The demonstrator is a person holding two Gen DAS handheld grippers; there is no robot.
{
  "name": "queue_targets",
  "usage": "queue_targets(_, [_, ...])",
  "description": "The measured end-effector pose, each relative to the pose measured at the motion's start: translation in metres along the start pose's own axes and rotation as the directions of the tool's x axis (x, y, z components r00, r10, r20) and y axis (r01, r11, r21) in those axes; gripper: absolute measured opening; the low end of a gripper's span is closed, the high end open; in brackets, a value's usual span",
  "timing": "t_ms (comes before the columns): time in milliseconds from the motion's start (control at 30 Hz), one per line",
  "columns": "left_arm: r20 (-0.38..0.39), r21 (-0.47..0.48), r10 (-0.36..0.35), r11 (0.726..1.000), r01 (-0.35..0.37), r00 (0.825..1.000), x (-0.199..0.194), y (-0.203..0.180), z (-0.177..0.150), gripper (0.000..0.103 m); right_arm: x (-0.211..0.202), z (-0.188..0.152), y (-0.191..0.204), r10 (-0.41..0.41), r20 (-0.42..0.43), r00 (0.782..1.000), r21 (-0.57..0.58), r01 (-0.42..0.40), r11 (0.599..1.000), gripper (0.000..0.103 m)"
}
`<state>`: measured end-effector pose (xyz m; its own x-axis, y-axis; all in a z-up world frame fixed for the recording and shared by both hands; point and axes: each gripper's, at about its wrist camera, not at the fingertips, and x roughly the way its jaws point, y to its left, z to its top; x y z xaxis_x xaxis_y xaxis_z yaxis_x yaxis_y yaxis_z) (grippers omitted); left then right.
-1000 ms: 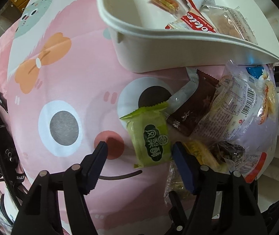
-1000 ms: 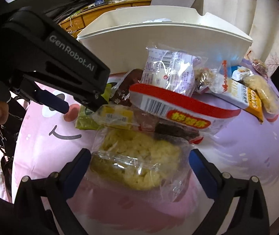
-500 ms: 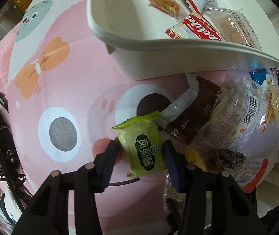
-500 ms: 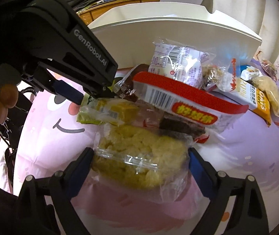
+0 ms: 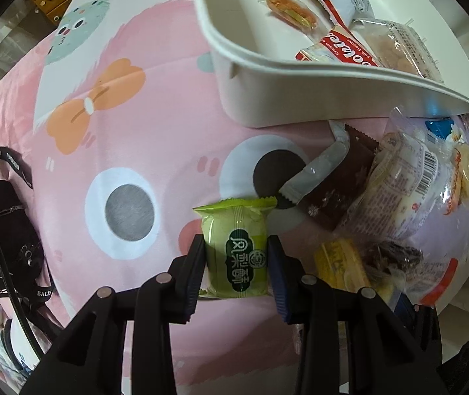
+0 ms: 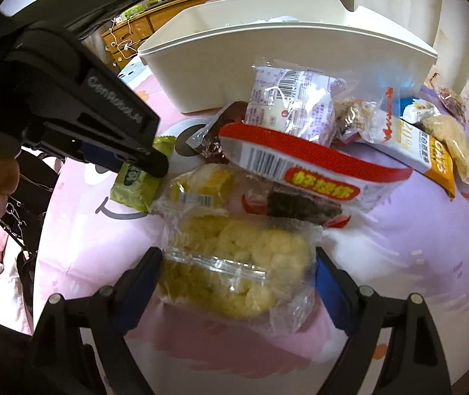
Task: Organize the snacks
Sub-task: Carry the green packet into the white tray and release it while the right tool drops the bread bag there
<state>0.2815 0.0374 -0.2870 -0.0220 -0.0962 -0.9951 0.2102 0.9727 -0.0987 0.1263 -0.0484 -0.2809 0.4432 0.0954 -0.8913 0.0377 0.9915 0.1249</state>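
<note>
Through the left wrist camera we see our left gripper [image 5: 236, 260] clamped on a green pastry packet [image 5: 236, 247], one pad against each long edge. The packet's long axis runs 12 to 6 o'clock, its crimped, glossy top seal pointing to 12. At 1 o'clock sits the white plastic bin [image 5: 267, 98], smooth-walled with a rolled rim, already containing several wrappers. At 3 o'clock a brown foil wrapper [image 5: 336, 194] and crinkled clear bags lie heaped on the pink cartoon cloth [image 5: 129, 138].

Through the right wrist camera we see our right gripper [image 6: 237, 283] spread wide, its pads flanking a clear bag of puffed yellow snack [image 6: 234, 263], lumpy and oblong, long axis 9 to 3 o'clock; whether the pads touch the film we cannot tell. At 12 o'clock lies a red-and-white packet [image 6: 313, 168].
</note>
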Motion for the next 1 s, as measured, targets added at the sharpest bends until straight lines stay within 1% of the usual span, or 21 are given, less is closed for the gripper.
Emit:
queue_targets(200, [0.029,0.001,-0.003,1.000,0.003,1.000,-0.014,0.013,-0.023,0.035,-0.006,-0.006,0.005,0.009,-0.015,1.000,0.018,-0.008,1.000,0.088])
queue_targets(533, [0.058,-0.001,0.000,1.000,0.000,0.998,-0.043,0.039,-0.065,0.035,-0.028,-0.028,0.022,0.018,0.013,1.000,0.040,-0.019,0.999,0.088])
queue_targets(633, [0.074,0.011,-0.008,1.000,0.008,0.997,-0.056,0.043,-0.076,0.035,-0.041,-0.032,0.019,0.015,0.034,0.999,0.043,-0.016,0.999,0.088])
queue_targets(767, [0.071,0.027,-0.023,0.999,0.021,0.997,-0.076,0.042,-0.089,0.035,-0.059,-0.035,0.021,0.020,0.063,0.998,0.054,-0.023,0.998,0.088])
queue_targets(867, [0.071,0.041,-0.032,0.999,0.029,0.997,-0.096,0.039,-0.097,0.035,-0.074,-0.033,0.017,0.021,0.079,0.997,0.061,-0.026,0.998,0.088])
queue_targets(1000, [0.076,0.052,-0.053,0.997,0.049,0.996,-0.115,0.041,-0.103,0.035,-0.085,-0.028,0.016,0.035,0.088,0.996,0.082,-0.042,0.996,0.088])
